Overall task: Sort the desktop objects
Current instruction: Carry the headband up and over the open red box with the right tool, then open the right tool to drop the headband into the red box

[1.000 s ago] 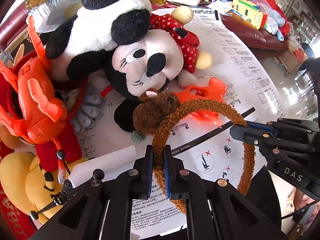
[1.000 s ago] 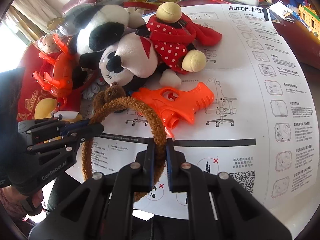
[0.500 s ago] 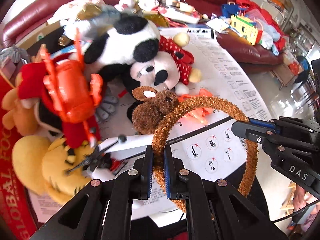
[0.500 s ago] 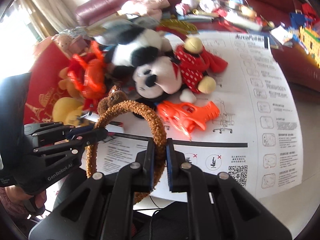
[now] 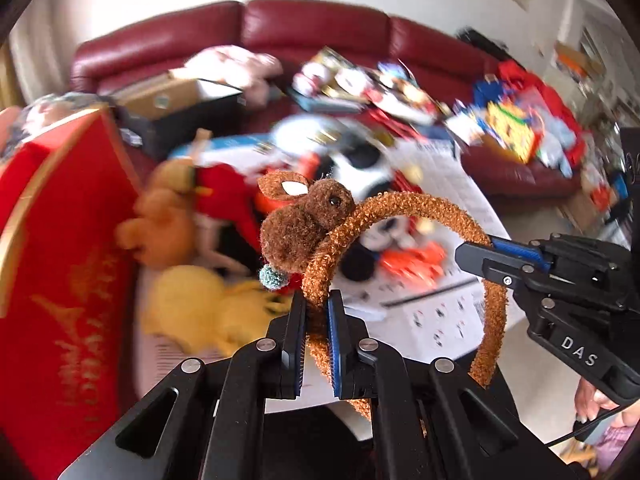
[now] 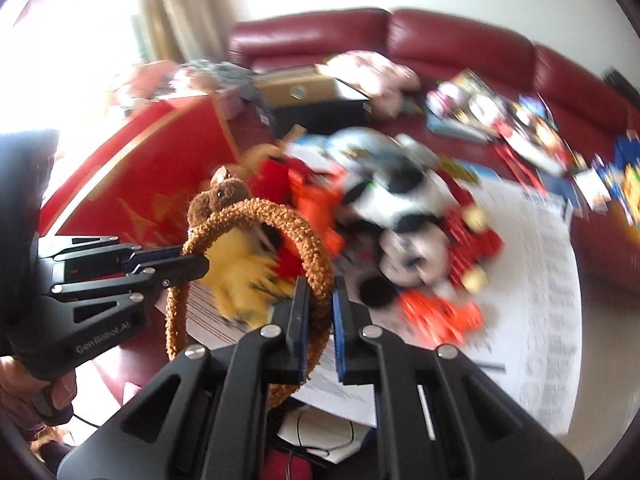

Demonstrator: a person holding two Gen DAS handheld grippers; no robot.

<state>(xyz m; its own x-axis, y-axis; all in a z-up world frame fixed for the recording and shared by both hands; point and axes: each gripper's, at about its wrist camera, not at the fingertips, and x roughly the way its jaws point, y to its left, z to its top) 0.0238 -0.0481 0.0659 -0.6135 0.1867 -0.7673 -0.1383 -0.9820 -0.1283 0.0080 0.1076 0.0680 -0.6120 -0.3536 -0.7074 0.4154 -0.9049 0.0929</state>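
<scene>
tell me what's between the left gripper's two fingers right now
The fuzzy brown headband: the left gripper is shut on one end of its band, clearest in the left wrist view.

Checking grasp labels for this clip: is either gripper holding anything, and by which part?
Both hold the fuzzy brown headband. The left gripper clamps one side of the band, just below its plush animal head; the right gripper clamps the opposite side.

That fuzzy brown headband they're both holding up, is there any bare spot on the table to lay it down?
The headband could go on the printed paper sheet, whose stretch right of the orange toy gun is bare. Left of that it is crowded: panda plush, mouse plush and yellow plush lie piled beside the red box.
</scene>
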